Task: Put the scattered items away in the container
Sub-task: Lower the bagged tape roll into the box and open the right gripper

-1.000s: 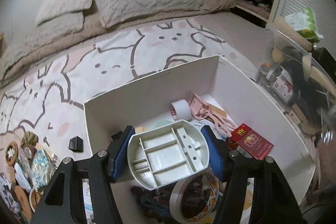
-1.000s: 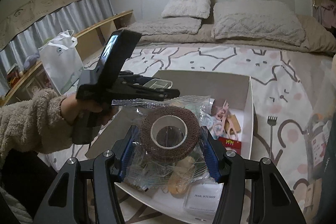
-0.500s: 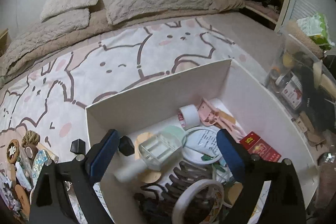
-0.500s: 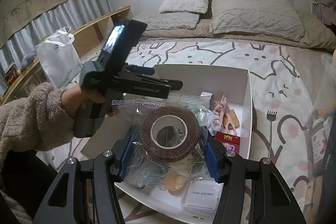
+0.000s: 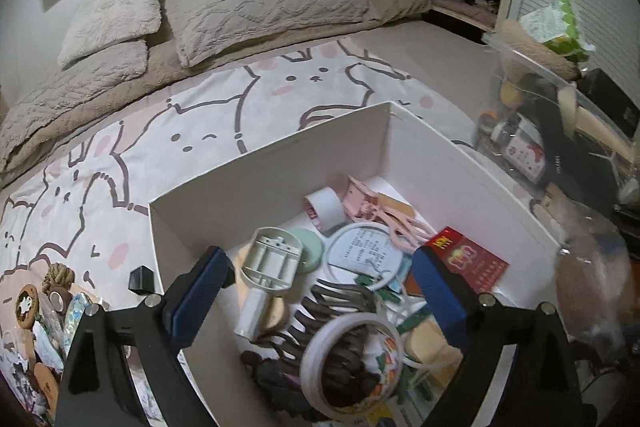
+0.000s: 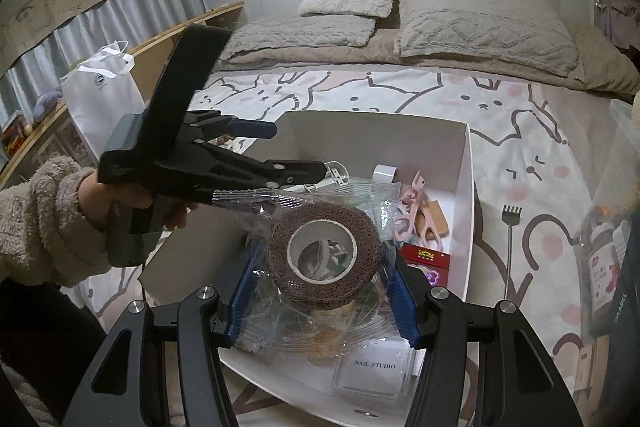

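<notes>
Left tongs (image 5: 316,287) spread wide, nothing between the pads, hovering over the white container (image 5: 280,163) on the bed (image 5: 200,115). Grey-white plastic handle piece (image 5: 268,275) lies loose inside near the container's left wall, beside tape rolls and a red box (image 5: 468,259). Right tongs (image 6: 320,287) pinching a brown tape roll in clear wrap (image 6: 324,251) above the container's near edge. More scattered items (image 5: 36,311) lie on the bed left of the container.
</notes>
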`<action>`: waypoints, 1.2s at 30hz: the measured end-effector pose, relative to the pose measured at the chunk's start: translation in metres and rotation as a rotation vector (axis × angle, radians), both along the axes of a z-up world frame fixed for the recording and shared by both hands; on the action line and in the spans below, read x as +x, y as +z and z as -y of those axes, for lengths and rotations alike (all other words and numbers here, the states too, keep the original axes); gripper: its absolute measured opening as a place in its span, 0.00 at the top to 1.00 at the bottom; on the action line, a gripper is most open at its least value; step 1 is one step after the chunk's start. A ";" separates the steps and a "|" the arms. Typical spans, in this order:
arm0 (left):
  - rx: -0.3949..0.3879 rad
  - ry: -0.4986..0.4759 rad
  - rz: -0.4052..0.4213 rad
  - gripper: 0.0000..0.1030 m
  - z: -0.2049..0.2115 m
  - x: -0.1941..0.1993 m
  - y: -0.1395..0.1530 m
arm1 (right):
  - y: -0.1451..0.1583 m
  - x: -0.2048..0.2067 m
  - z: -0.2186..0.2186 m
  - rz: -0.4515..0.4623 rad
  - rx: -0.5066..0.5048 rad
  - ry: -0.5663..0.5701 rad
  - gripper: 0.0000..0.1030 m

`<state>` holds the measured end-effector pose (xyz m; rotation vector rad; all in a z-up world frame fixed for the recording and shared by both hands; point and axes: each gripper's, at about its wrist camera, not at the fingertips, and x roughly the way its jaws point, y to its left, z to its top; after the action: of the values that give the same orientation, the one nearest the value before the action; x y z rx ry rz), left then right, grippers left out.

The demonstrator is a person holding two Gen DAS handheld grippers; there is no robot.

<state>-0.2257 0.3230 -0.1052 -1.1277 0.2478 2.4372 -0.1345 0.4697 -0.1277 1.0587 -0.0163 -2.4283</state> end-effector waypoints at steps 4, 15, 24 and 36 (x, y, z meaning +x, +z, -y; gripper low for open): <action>0.031 -0.011 0.002 0.09 0.003 0.011 0.007 | -0.001 0.000 0.001 -0.009 0.018 -0.002 0.43; 0.036 -0.121 -0.019 0.08 0.009 0.052 0.015 | -0.009 -0.018 0.000 -0.065 0.073 -0.074 0.43; -0.009 -0.223 -0.045 0.08 0.015 0.084 0.011 | -0.027 -0.023 0.017 -0.067 0.087 -0.049 0.36; -0.038 -0.261 -0.059 0.08 0.016 0.093 0.003 | -0.019 -0.021 0.011 -0.120 0.030 -0.088 0.00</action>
<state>-0.1329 0.3074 -0.1024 -0.9728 0.4337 2.2447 -0.1554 0.4585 -0.1468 0.9414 0.0142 -2.5749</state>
